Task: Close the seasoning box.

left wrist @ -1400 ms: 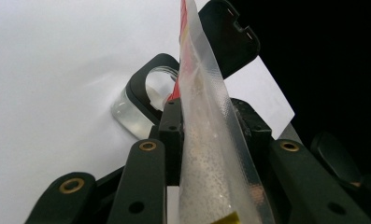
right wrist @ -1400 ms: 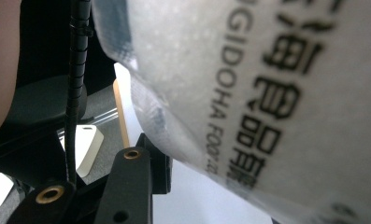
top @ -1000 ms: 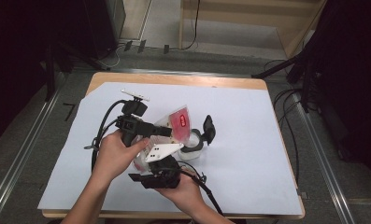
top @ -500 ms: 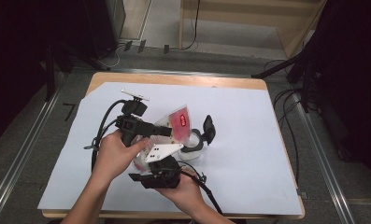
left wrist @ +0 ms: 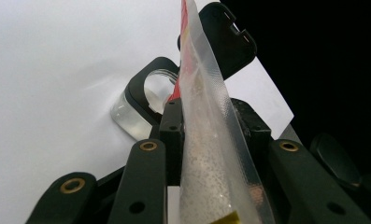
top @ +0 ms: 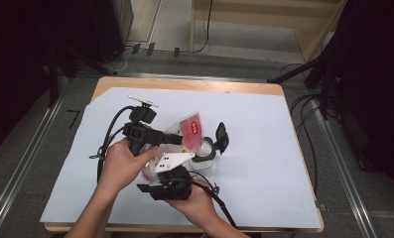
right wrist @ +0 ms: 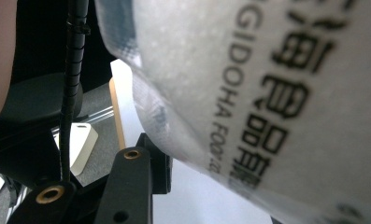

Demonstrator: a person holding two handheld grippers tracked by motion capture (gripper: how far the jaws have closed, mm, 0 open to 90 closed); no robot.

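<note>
One clear food pouch (top: 187, 130) with a red label hangs over the middle of the counter (top: 264, 148), tilted above one open flip-lid container (top: 204, 153), probably to pour granules. The left tool (left wrist: 206, 126) is clenched on its edge; the right tool (right wrist: 174, 168) seems to grasp its lower end.

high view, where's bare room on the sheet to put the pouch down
The white sheet lies bare right of the clear black-lidded container to the table's edge, and along the far strip. It is crowded at centre-left, around the clear red-labelled pouch and both hand-held grippers.
</note>
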